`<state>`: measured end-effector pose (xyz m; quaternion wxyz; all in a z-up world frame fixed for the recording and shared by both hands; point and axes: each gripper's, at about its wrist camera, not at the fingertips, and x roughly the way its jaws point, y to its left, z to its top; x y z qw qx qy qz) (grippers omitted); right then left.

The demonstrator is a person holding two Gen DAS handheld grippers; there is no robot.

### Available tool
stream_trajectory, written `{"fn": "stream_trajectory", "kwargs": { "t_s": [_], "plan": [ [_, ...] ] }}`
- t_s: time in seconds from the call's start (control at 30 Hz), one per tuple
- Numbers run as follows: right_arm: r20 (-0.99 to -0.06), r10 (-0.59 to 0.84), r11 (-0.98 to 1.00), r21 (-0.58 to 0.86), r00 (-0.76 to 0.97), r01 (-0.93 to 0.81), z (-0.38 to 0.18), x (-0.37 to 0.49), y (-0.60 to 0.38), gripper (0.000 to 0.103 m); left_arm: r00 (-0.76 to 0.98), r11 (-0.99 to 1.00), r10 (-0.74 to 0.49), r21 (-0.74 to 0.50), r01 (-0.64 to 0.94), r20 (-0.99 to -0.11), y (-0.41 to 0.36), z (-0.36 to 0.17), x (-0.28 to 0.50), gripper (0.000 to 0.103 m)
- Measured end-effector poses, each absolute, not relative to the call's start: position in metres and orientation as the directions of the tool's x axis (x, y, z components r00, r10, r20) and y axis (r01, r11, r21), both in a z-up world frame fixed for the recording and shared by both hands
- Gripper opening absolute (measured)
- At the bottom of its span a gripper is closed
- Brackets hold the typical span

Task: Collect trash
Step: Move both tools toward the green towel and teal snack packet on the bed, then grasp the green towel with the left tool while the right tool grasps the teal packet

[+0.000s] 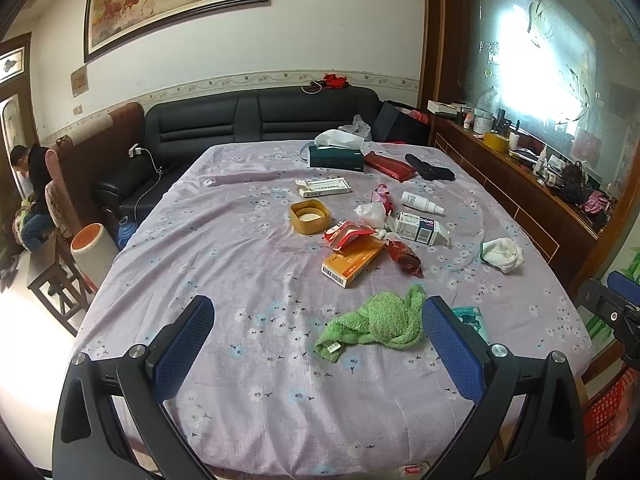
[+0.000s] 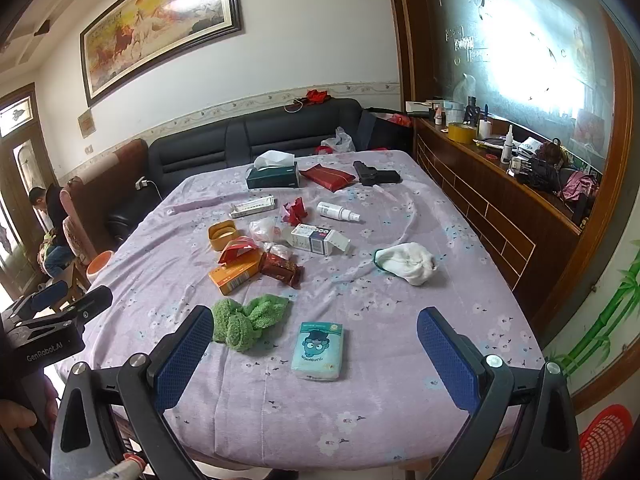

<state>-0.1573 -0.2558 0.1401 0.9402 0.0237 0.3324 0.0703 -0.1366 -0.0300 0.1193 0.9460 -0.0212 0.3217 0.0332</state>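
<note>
Both the left tool [image 1: 318, 344] and the right tool [image 2: 316, 354] are hovering spread and empty over the near edge of the tabletop [image 2: 400, 420], while wrappers [image 2: 280, 268] and boxes [image 2: 236, 274] are lying mid-table beyond a green cloth [image 2: 248, 320].

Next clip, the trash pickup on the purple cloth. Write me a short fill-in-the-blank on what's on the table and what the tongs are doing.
1. Both the left tongs and the right tongs are ____ and hold nothing.
2. The crumpled towel near the front edge is ____ in colour.
3. A white tissue sticks out of the dark ____ box at the far end.
4. The orange carton lies ____ on the tablecloth.

Missing words: open; green; tissue; flat
</note>
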Motion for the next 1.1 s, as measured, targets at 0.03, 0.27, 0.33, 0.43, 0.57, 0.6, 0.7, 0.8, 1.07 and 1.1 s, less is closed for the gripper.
{"fn": "stream_trajectory", "kwargs": {
  "t_s": [0.03, 0.27, 0.33, 0.43, 0.57, 0.6, 0.7, 0.8, 1.07, 1.1],
  "plan": [
    [-0.622, 0.148, 0.989, 0.092, 0.769, -0.116, 0.140, -0.157, -0.255, 0.103, 0.791, 0.997, 0.044, -0.022, -0.073, -0.611, -0.029, 0.119, -0.136, 0.103],
    [-0.631, 0.147, 0.989, 0.094, 0.761, -0.113, 0.135, -0.152, -0.250, 0.103, 0.777, 0.998, 0.030, -0.021, -0.056, -0.629, -0.023, 0.115, -0.126, 0.103],
    [-0.638, 0.144, 0.990, 0.092, 0.757, -0.111, 0.133, -0.150, -0.248, 0.103, 0.755, 0.998, 0.006, -0.045, -0.046, -0.656, -0.019, 0.111, -0.121, 0.103],
    [-0.655, 0.141, 0.990, 0.090, 0.743, -0.108, 0.126, -0.147, -0.248, 0.103, 0.720, 0.994, -0.034, -0.102, -0.051, -0.693, -0.014, 0.101, -0.119, 0.103],
    [-0.694, 0.122, 0.992, 0.080, 0.709, -0.093, 0.110, -0.143, -0.252, 0.103, 0.627, 0.988, -0.106, -0.156, -0.024, -0.772, -0.017, 0.079, -0.122, 0.103],
    [-0.703, 0.120, 0.993, 0.080, 0.701, -0.089, 0.105, -0.143, -0.253, 0.103, 0.619, 0.988, -0.113, -0.153, -0.011, -0.777, -0.018, 0.079, -0.121, 0.103],
    [-0.727, 0.110, 0.994, 0.076, 0.678, -0.079, 0.093, -0.139, -0.257, 0.103, 0.643, 0.986, -0.138, -0.169, 0.014, -0.753, -0.016, 0.087, -0.121, 0.103],
    [-0.749, 0.114, 0.993, 0.080, 0.652, -0.082, 0.081, -0.132, -0.256, 0.103, 0.660, 0.969, -0.211, -0.245, 0.042, -0.721, -0.003, 0.092, -0.113, 0.103],
    [-0.824, 0.187, 0.982, 0.168, 0.535, -0.085, 0.034, -0.095, -0.244, 0.088, 0.597, 0.982, -0.182, -0.109, 0.157, -0.782, -0.013, 0.075, -0.064, 0.103],
    [-0.834, 0.188, 0.982, 0.166, 0.519, -0.088, 0.025, -0.088, -0.240, 0.088, 0.575, 0.978, -0.189, -0.100, 0.183, -0.796, -0.016, 0.068, -0.056, 0.103]
  ]
}}
